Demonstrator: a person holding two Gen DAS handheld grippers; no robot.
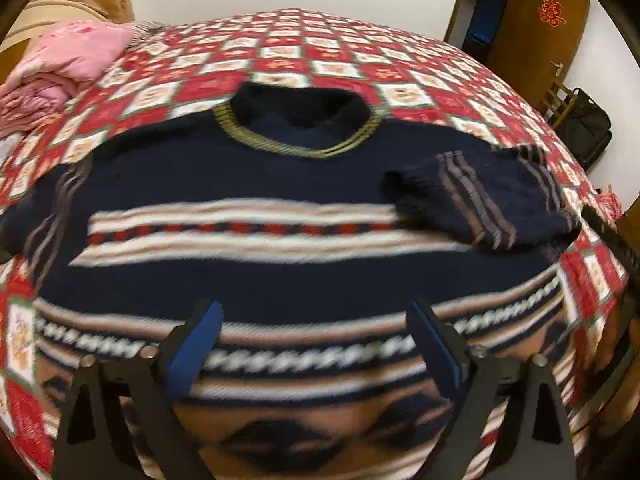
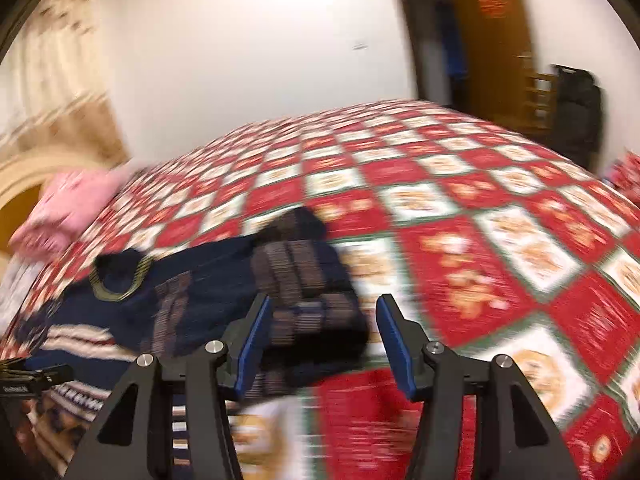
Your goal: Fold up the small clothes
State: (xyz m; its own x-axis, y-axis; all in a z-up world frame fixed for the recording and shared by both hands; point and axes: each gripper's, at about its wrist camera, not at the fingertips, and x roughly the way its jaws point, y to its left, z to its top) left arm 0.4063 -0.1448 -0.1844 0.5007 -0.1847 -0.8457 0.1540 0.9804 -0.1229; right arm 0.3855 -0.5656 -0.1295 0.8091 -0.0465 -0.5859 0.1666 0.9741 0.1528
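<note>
The dark blue knitted sweater with white and red stripes (image 1: 280, 216) lies flat on the red checked bed cover (image 1: 328, 56); its neck points away; the left gripper (image 1: 314, 344) hangs over its bottom edge, wide open, holding nothing; the right gripper (image 2: 320, 336) (also open and empty) is beside the folded-in sleeve (image 2: 308, 292).

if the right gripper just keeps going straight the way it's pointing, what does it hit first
Most likely the folded sleeve of the sweater, which lies just ahead of the open right gripper. Blur makes depth uncertain; it could graze past onto the quilt.
</note>
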